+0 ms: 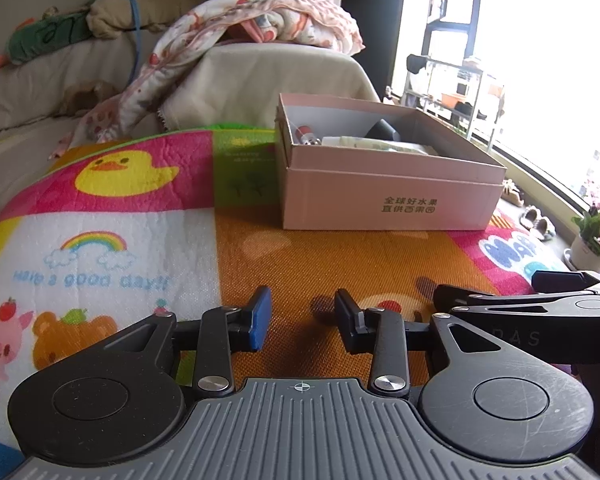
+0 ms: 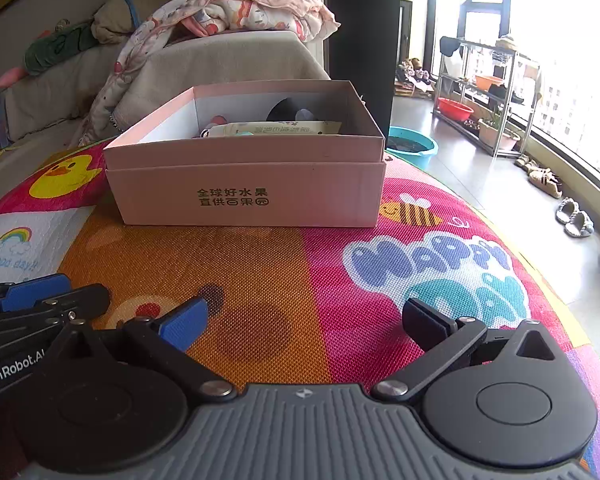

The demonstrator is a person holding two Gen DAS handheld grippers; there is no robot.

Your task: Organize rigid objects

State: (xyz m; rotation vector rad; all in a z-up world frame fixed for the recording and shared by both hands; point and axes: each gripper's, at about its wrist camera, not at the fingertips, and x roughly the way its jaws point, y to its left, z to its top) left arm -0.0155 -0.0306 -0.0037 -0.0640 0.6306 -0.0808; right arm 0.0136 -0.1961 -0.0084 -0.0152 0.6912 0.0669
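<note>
A pink cardboard box (image 1: 388, 196) with dark printed characters stands on a colourful play mat (image 1: 300, 264). It also shows in the right wrist view (image 2: 244, 188). Inside it lie a pale packet (image 2: 280, 128), a dark rounded object (image 2: 284, 111) and a small red-capped item (image 1: 306, 133). My left gripper (image 1: 303, 318) is open with a narrow gap and empty, low over the mat in front of the box. My right gripper (image 2: 306, 320) is wide open and empty, beside the left one, also in front of the box.
A beige sofa (image 1: 260, 76) with a patterned blanket (image 1: 260, 20) stands behind the mat. On the right, the floor holds a blue basin (image 2: 414, 146), a metal shelf rack (image 2: 488, 92), slippers (image 2: 574, 218) and a potted plant (image 1: 598, 236) by the window.
</note>
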